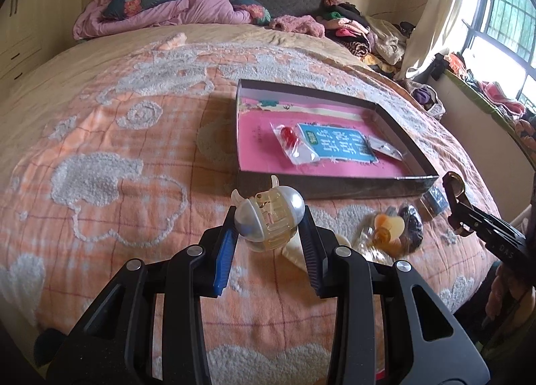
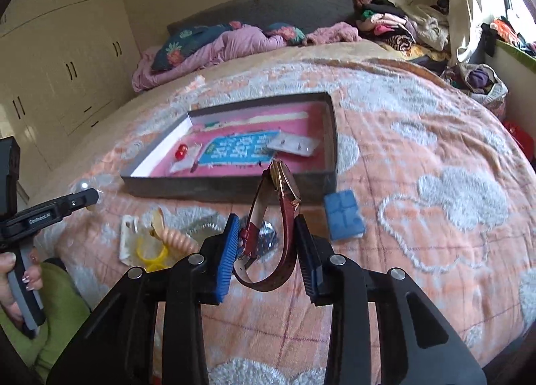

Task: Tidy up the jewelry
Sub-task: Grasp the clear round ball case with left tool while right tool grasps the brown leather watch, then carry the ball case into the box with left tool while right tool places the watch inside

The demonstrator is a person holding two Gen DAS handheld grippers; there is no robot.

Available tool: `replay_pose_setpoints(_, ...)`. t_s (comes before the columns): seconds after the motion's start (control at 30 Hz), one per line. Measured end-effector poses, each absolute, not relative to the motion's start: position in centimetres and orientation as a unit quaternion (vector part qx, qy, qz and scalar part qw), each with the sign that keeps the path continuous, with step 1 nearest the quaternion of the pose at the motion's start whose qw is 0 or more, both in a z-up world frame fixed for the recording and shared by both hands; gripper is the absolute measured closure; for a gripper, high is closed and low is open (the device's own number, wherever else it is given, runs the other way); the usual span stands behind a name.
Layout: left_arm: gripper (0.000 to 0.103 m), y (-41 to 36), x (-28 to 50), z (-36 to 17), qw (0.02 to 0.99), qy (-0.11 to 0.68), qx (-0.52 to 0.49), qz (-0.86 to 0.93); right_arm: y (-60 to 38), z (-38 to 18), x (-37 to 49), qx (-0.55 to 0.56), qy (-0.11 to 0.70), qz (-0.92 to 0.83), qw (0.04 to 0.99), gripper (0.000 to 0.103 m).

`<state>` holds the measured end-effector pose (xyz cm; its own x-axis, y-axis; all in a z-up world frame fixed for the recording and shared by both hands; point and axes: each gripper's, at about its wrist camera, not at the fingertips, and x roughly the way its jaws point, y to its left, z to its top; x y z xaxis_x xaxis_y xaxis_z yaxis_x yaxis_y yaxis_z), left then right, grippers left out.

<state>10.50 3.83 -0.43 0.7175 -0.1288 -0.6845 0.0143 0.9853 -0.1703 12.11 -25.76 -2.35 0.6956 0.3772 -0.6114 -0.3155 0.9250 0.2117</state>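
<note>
My left gripper [image 1: 269, 217] is shut on a pearly hair claw clip [image 1: 268, 217] and holds it above the bedspread, just short of the shallow dark box [image 1: 335, 184]. The box has a pink bottom and holds a bagged red bead [image 1: 289, 135] and a bagged pair of earrings [image 1: 385, 147]. My right gripper [image 2: 268, 227] is shut on a gold wristwatch with a maroon strap [image 2: 284, 217], in front of the box [image 2: 234, 189]. The right gripper also shows at the right edge of the left wrist view [image 1: 452, 197].
Loose items lie on the orange bedspread near the box: a blue packet [image 2: 345, 215], a yellow ring [image 2: 152, 256], a cream twisted clip [image 2: 177, 239], an amber piece [image 1: 388, 229] and a dark sparkly piece [image 1: 412, 224]. Pillows and clothes lie at the far end.
</note>
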Motion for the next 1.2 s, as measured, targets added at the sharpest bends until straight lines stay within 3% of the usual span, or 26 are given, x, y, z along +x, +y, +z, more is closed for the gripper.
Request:
replay_pose_setpoints(0.67,0.075,2.9,15.8,2.5,0.934,0.347,-0.079,-0.034,-25.2,1.7,16.8,0.062,0.287,0.203,0.934,0.071)
replay_pose_setpoints(1.2,0.075,0.9,19.8,0.4,0.925,0.373,-0.065,-0.039,-24.4,1.6,20.4,0.064,0.284,0.2,0.936,0.071)
